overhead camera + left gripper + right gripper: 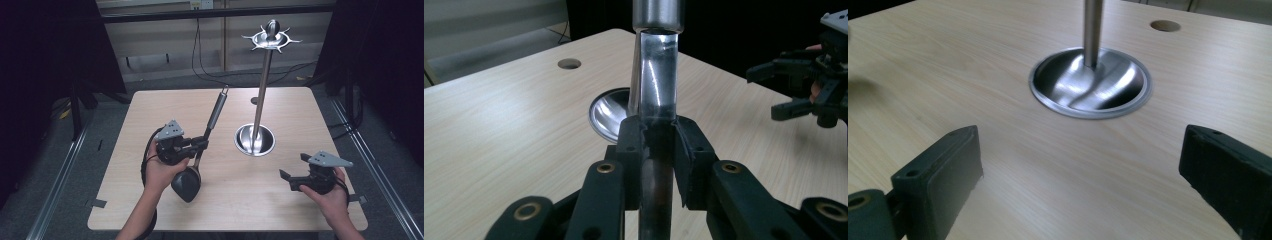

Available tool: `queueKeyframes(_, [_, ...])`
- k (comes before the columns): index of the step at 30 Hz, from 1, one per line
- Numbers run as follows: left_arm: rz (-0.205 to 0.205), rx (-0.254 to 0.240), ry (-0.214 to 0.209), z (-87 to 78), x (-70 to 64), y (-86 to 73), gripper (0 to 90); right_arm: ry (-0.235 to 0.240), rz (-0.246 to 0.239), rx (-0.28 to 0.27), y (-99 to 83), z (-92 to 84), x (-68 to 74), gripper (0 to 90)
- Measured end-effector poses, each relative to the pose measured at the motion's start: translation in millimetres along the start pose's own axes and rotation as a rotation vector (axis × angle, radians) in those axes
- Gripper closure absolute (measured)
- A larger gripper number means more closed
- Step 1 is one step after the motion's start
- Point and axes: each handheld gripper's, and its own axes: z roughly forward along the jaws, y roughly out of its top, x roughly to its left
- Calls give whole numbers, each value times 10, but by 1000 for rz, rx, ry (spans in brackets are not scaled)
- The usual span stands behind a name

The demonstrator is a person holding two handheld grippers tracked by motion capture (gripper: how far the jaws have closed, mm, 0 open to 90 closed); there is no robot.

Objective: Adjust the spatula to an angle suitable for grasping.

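Note:
A ladle with a black bowl (186, 184) and a long steel handle (216, 111) is tilted over the table, bowl toward the person. My left gripper (202, 145) is shut on the handle just above the bowl. In the left gripper view its pads (631, 145) press the shiny handle (656, 85) from both sides. To the right stands a steel utensil stand (261, 90), which has a round base (255, 140) and a hooked ring on top (270, 37). My right gripper (294, 167) is held low at the front right and is open. The right gripper (1080, 165) has nothing between its fingers.
The wooden table (150, 110) has a cable hole (253, 100) behind the stand, seen too as the hole (1165, 25) and the hole (569, 63). The stand's base (1090, 82) lies ahead of the right jaws. Dark curtains and rails flank the table.

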Motion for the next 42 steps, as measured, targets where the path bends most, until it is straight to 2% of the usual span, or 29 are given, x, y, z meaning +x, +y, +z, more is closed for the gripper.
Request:
queueKeyframes(3, [2,-10,3,11,-26,20,754,43,10,-11,75,95,132,71])
queueKeyframes(4, [9,-7,3,18,-32,26,754,43,10,-11,75,95,132,71])
queueKeyframes(5, [13,-4,1,33,-45,36,754,61,30,-23,114,143,183,94])
queueKeyframes(8, [9,-10,7,48,-62,42,754,80,41,-22,149,185,222,104])
queueKeyframes(11, [9,-22,13,64,-81,55,754,123,18,-25,252,274,347,166])
queueKeyframes(14, [18,-22,16,70,-97,66,754,138,4,-30,305,315,416,173])
queueKeyframes(15, [15,-23,22,70,-108,69,754,151,2,-39,350,350,483,223])
queueKeyframes(16, [17,-25,21,72,-109,70,754,151,2,-39,350,350,483,223])
queueKeyframes(17, [13,-31,29,78,-119,67,754,175,-4,-41,394,399,556,224])
queueKeyframes(19, [11,-32,31,84,-126,66,754,183,-4,-42,415,424,596,226])
queueKeyframes(20, [9,-34,41,97,-142,64,754,198,2,-46,464,461,685,238])
queueKeyframes(22, [14,-35,37,103,-145,65,754,200,-1,-49,479,474,711,244])
queueKeyframes(24, [15,-36,44,123,-168,77,754,228,-1,-58,543,524,819,272])
queueKeyframes(28, [19,-23,39,149,-198,100,754,255,5,-51,583,589,914,308])
queueKeyframes(29, [19,-23,47,172,-233,113,754,272,8,-53,613,643,988,332])
queueKeyframes(31, [25,-22,46,181,-243,121,754,278,15,-52,624,660,1011,336])
queueKeyframes(36, [7,-34,43,229,-297,141,754,309,50,-72,672,745,1107,414])
queueKeyframes(42, [-12,-51,38,302,-359,151,754,317,102,-90,669,830,1150,500])
